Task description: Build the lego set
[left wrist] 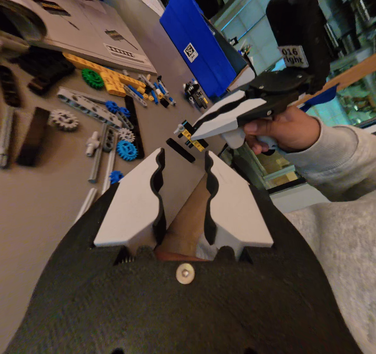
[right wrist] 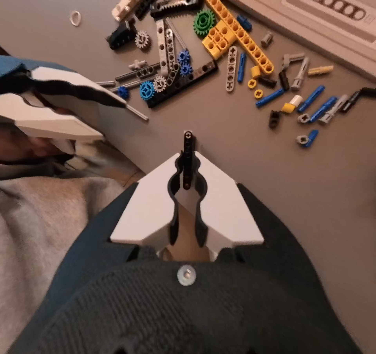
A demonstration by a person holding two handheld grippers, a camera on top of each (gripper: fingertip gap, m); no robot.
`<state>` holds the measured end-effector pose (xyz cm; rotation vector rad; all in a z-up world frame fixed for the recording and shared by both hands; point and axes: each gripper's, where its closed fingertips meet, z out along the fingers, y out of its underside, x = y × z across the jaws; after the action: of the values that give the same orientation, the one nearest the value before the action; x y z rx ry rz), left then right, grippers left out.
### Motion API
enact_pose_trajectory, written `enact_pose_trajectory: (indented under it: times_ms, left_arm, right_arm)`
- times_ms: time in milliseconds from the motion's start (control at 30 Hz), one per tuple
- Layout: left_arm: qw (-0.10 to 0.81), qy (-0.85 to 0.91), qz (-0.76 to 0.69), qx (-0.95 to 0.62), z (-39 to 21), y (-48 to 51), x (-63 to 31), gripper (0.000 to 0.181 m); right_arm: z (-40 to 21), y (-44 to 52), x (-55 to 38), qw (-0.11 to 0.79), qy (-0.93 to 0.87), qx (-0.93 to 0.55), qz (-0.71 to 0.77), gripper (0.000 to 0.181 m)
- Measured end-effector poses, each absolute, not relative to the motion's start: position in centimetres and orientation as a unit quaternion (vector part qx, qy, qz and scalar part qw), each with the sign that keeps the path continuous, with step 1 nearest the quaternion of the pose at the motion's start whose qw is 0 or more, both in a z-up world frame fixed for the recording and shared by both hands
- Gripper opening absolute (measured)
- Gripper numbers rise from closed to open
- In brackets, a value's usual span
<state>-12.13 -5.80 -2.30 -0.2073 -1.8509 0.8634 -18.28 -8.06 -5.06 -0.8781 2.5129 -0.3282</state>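
Note:
My right gripper (right wrist: 187,153) is shut on a small lego assembly (right wrist: 187,161), seen edge-on as a thin black beam. In the left wrist view the right gripper (left wrist: 193,139) holds this assembly (left wrist: 190,136) just above the grey table; it shows a yellow beam, black cross pieces and a grey connector. My left gripper (left wrist: 184,152) is open and empty, just short of a loose black beam (left wrist: 180,150) lying on the table below the assembly. In the right wrist view the left gripper (right wrist: 114,120) comes in from the left, jaws apart.
Loose parts lie spread out: yellow beams (right wrist: 236,29), a green gear (right wrist: 203,22), blue gears (right wrist: 146,90), grey beams, axles (left wrist: 95,161), blue pins (right wrist: 269,97). An instruction booklet (left wrist: 91,29) lies behind them. A blue bin (left wrist: 195,53) and a small black build (left wrist: 195,95) stand near the table edge.

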Motion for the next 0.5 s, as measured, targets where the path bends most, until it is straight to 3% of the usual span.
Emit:
enact_pose_trajectory:
  times_ms: [33, 500]
  left_arm:
    - [0.522, -0.77, 0.358, -0.078, -2.3, -6.0, -11.7, 0.037]
    - [0.574, -0.74, 0.351, 0.0, -1.6, -7.3, -8.3, 0.037]
  right_arm:
    - [-5.2, -8.0, -18.3, 0.221, 0.916, -0.314, -0.114, 0.005]
    - [-5.9, -7.8, -18.4, 0.164, 0.937, -0.299, -0.078, 0.005]
